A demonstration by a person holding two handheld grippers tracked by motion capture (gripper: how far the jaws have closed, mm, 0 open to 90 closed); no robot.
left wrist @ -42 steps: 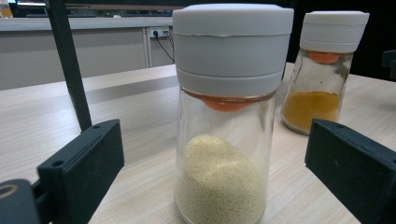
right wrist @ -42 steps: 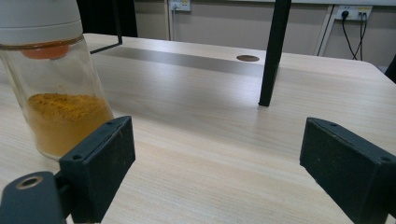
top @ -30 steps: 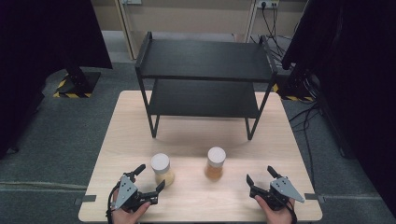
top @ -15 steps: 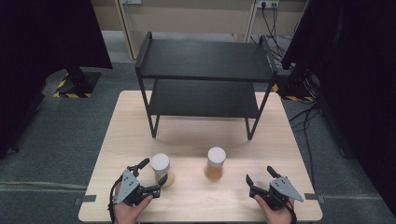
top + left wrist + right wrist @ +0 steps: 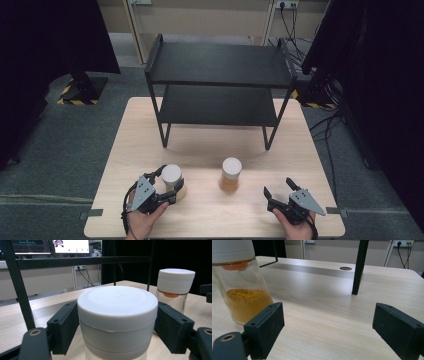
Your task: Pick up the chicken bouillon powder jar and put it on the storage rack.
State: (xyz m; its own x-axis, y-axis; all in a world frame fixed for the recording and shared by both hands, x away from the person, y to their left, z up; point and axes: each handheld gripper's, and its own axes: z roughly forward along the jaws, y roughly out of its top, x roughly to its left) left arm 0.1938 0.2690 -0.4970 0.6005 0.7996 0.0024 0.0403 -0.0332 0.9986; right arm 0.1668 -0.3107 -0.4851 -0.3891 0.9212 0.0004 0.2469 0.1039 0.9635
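A white-lidded jar (image 5: 171, 174) with pale contents stands at the front left of the wooden table (image 5: 210, 145). My left gripper (image 5: 167, 183) has just been closing around it. In the left gripper view both black pads (image 5: 63, 327) press against the sides of the jar's lid (image 5: 117, 307). A second white-lidded jar (image 5: 231, 175) holding orange powder stands upright near the table's middle front. My right gripper (image 5: 278, 186) rests open at the front right, a little to the right of that jar (image 5: 242, 290), with bare table between its jaws.
A black two-level metal shelf rack (image 5: 220, 70) stands on the far half of the table, its legs (image 5: 359, 267) ahead of the jars. Dark curtains flank the table, and cables run along the floor at the right.
The left gripper's jaws have closed in from wide open onto the pale jar's lid, and the hand has crept forward slightly. The right gripper and the orange jar have not moved.
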